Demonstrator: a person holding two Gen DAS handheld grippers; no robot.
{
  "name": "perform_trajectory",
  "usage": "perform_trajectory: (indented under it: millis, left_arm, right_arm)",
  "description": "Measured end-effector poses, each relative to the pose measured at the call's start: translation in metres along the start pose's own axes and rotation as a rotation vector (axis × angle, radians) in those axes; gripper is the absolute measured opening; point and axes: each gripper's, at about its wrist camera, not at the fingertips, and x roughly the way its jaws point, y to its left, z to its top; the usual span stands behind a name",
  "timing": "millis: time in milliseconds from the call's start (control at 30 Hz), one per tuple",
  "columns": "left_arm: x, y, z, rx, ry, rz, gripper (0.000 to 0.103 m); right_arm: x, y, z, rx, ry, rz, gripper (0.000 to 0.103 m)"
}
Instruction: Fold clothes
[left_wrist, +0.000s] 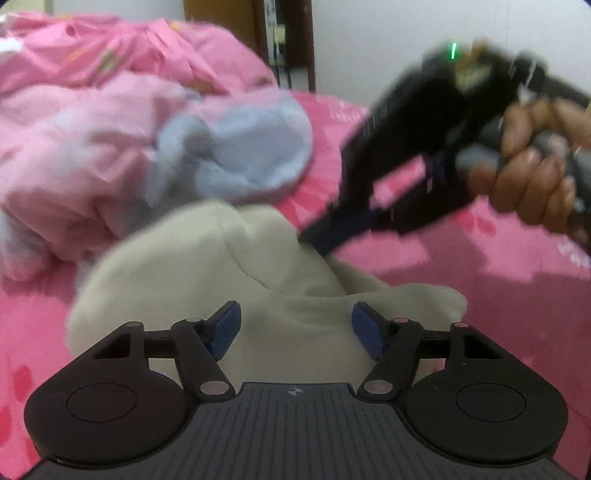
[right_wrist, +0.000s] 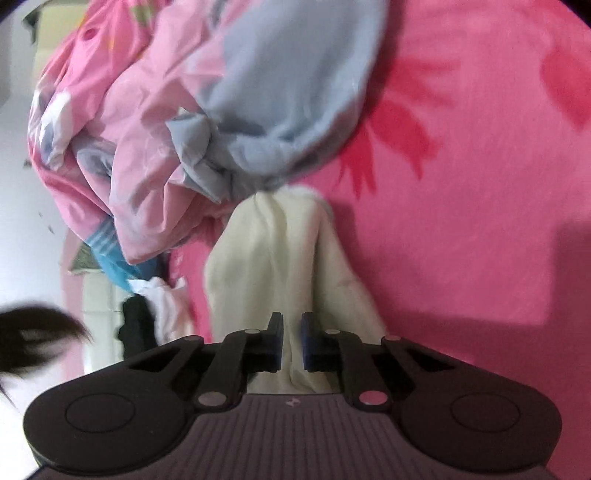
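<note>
- Cream garment (left_wrist: 229, 280) bunched on pink bed (left_wrist: 461, 295), centre of left view; not folded, lying in a lump.
- Right gripper (right_wrist: 291, 341): jaws nearly together, pinching a fold of the cream garment, cloth stretched taut toward 12 o'clock.
- Left gripper (left_wrist: 295, 328): jaws spread wide, nothing between them, hovering over the garment's near edge at 6 o'clock.
- Right hand (left_wrist: 532, 173) at 3 o'clock in left view, gripper angled down into the cloth.
- Judgement: the step is lifting or spreading the garment; the left should take an edge or corner apart from the right's pinch, so the 2 holds can pull it flat.
- Blue cloth (right_wrist: 288, 96) and pink quilt (left_wrist: 85, 155) crowd 10 to 12 o'clock, the blue cloth touching the garment's far end; snag risk there.
- Open bed at 2 to 4 o'clock, the best room for laying flat.
- Bed edge at 9 o'clock in right view.
</note>
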Motion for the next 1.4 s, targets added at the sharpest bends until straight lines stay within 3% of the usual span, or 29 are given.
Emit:
perform_trajectory:
  millis: [100, 233, 367, 500, 567, 667, 700, 733, 900, 1000, 1133, 1267, 1367, 1400]
  left_arm:
    - [0.011, 0.001, -0.003, -0.024, 0.001, -0.018, 0.068]
    - [0.008, 0.012, -0.002, -0.074, 0.012, -0.040, 0.068]
    - [0.001, 0.012, 0.002, -0.057, 0.016, -0.037, 0.068]
    - [-0.009, 0.012, 0.007, -0.044, 0.026, -0.039, 0.068]
    - [-0.014, 0.015, 0.009, -0.050, 0.029, -0.038, 0.068]
    - [-0.020, 0.019, 0.011, -0.060, 0.040, -0.039, 0.068]
    - [-0.020, 0.019, 0.012, -0.060, 0.040, -0.040, 0.068]
    - [-0.019, 0.020, 0.012, -0.059, 0.039, -0.041, 0.069]
    - [-0.010, 0.020, 0.014, -0.077, 0.042, -0.059, 0.071]
    - [0.006, 0.012, 0.005, -0.022, 0.065, -0.053, 0.075]
    - [0.019, 0.004, 0.001, 0.005, 0.070, -0.058, 0.077]
    - [0.023, 0.004, 0.000, 0.006, 0.065, -0.059, 0.078]
    - [0.022, 0.006, -0.002, -0.002, 0.058, -0.061, 0.078]
    - [0.022, 0.006, -0.003, -0.002, 0.054, -0.062, 0.078]
  right_arm:
    - [-0.007, -0.005, -0.003, -0.072, -0.025, -0.070, 0.010]
    - [-0.018, -0.016, -0.009, -0.036, 0.049, 0.024, 0.013]
    - [-0.012, -0.010, -0.012, -0.087, 0.095, 0.034, 0.016]
    - [0.011, -0.001, -0.002, -0.150, 0.149, -0.012, 0.033]
    - [0.015, 0.000, -0.001, -0.163, 0.151, -0.018, 0.036]
    - [0.010, -0.001, -0.003, -0.155, 0.109, 0.007, 0.025]
    - [0.008, -0.002, -0.004, -0.152, 0.095, 0.015, 0.009]
    - [0.007, -0.002, -0.005, -0.149, 0.081, 0.024, 0.005]
    - [-0.002, -0.005, -0.009, -0.136, 0.012, 0.066, 0.004]
    - [-0.007, -0.006, -0.011, -0.129, -0.031, 0.087, 0.004]
    - [0.000, -0.012, -0.018, -0.223, -0.068, -0.087, 0.004]
    - [-0.013, 0.002, -0.024, -0.337, -0.117, -0.164, 0.005]
    - [-0.045, 0.019, -0.033, -0.441, -0.221, -0.281, 0.005]
    - [-0.042, 0.018, -0.040, -0.472, -0.194, -0.293, 0.005]
